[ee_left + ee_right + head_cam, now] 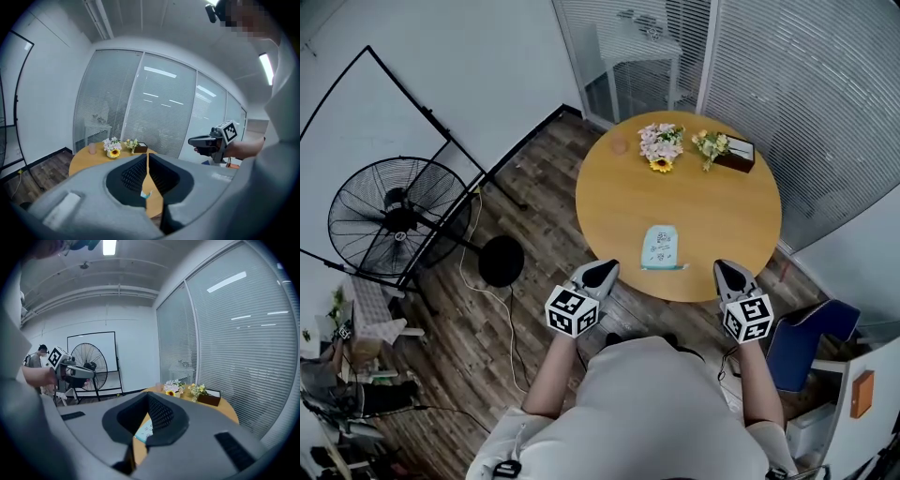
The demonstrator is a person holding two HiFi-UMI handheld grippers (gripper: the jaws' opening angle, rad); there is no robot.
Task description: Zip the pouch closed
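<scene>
A small light-blue patterned pouch (660, 247) lies flat near the front edge of the round wooden table (712, 216). My left gripper (604, 271) hovers at the table's edge, left of the pouch, shut and empty. To the pouch's right, my right gripper (727, 271) is also shut with nothing in it. Neither touches the pouch. In the left gripper view a sliver of the pouch (146, 194) shows below the closed left gripper (147, 161). The right gripper view shows the pouch (144, 430) under the closed right gripper (149, 399).
At the table's far side stand a flower bunch (661, 145), a second small bouquet (710, 143), a dark box (737, 155) and a pink cup (620, 144). A standing fan (398, 220) is on the left, a blue chair (806, 337) at the right.
</scene>
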